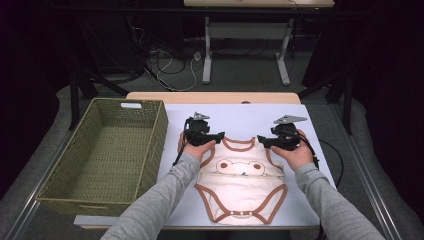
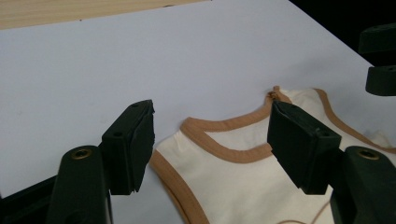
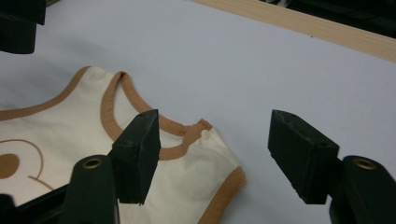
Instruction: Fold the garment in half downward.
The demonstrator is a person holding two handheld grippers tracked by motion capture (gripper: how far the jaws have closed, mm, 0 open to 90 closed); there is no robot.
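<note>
Left gripper (image 2: 210, 144): jaws apart, nothing pinched; one shoulder strap of the bodysuit (image 2: 243, 186) lies below the gap, pads clear of the cloth. Right gripper (image 3: 215, 156): jaws likewise apart, poised over the other shoulder strap, no contact visible. From above, the left gripper (image 1: 218, 138) and right gripper (image 1: 261, 140) flank the neckline from either side. One bodysuit (image 1: 242, 185), cream with tan trim and a bear print, lies flat, face up, in the middle of the bench (image 1: 240, 117), neck toward the far edge, snap end toward the near edge; it looks doubled at the waist, though I cannot be sure. One wicker basket (image 1: 150, 150) stands at the bench's left edge, nothing inside. Judgement: early stage. Both shoulders are lined up for a pinch but not taken; grasp, folding and likely transfer to the basket remain. Count: two grippers, one bodysuit, one basket.
</note>
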